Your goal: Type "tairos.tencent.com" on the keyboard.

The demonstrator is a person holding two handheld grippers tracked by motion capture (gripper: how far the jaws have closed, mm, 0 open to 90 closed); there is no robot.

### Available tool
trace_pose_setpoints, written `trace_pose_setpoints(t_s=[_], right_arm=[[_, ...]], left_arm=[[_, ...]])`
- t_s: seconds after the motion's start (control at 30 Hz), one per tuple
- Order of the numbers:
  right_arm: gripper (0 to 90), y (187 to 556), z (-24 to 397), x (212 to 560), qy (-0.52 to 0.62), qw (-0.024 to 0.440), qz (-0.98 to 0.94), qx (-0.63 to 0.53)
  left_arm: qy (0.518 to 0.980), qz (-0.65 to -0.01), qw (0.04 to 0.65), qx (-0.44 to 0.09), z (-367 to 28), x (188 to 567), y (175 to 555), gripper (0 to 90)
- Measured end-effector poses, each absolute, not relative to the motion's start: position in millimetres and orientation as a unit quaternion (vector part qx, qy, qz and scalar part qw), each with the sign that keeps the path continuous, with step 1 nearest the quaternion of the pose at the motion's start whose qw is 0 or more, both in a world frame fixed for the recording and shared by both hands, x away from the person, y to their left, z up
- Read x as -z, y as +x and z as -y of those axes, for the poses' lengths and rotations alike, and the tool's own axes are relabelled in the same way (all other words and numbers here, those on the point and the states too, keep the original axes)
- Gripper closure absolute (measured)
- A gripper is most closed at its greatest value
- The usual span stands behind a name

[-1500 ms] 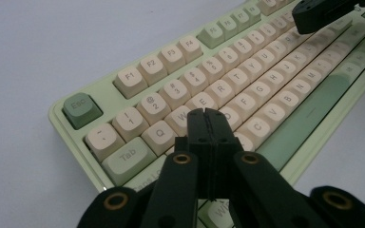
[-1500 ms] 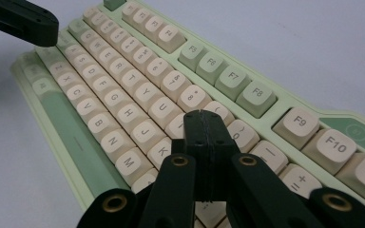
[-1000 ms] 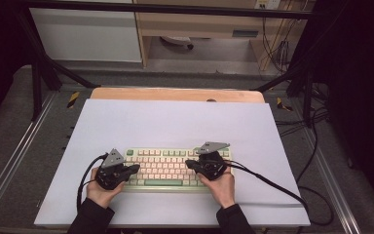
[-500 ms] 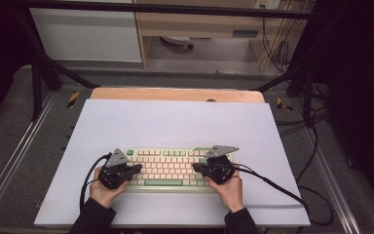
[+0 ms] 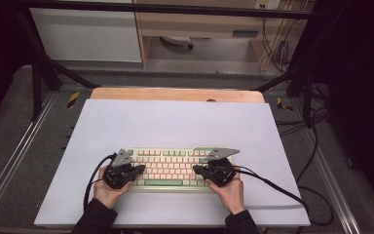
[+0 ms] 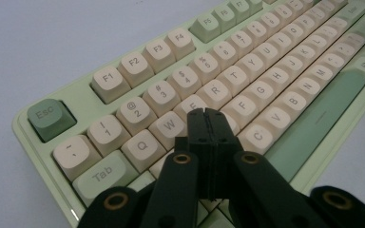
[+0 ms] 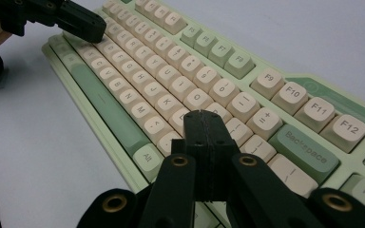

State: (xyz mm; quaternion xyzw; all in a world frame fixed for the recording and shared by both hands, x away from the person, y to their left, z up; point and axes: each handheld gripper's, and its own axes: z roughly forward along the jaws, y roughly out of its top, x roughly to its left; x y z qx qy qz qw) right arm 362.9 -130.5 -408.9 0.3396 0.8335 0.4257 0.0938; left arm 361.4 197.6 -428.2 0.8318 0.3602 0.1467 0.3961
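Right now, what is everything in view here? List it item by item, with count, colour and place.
keyboard: one, pale green case with cream keys and green accent keys, near edge of the mat between the hands.
mat: one, light lavender-grey, covering the table top.
table: one, wood, its far edge showing beyond the mat.
cabinet: one, white, on the floor beyond the table.
cables: black, trailing from each hand-held gripper.
left hand-held gripper: one, black, jaws shut, tips over the keyboard's left keys.
right hand-held gripper: one, black, jaws shut, tips over the right keys.
hands: two, holding the grippers at the near edge.
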Motion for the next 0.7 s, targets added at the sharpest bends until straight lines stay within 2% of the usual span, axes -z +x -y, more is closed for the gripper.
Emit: trace_pose_setpoints(t_s=[0.7], right_arm=[[90.0,362.4,124.8,414.4,0.336,0.079,-0.833,-0.432]], left_arm=[[0.834,-0.351,0.400,-0.147,-199.4,425.9,358.7,90.0]])
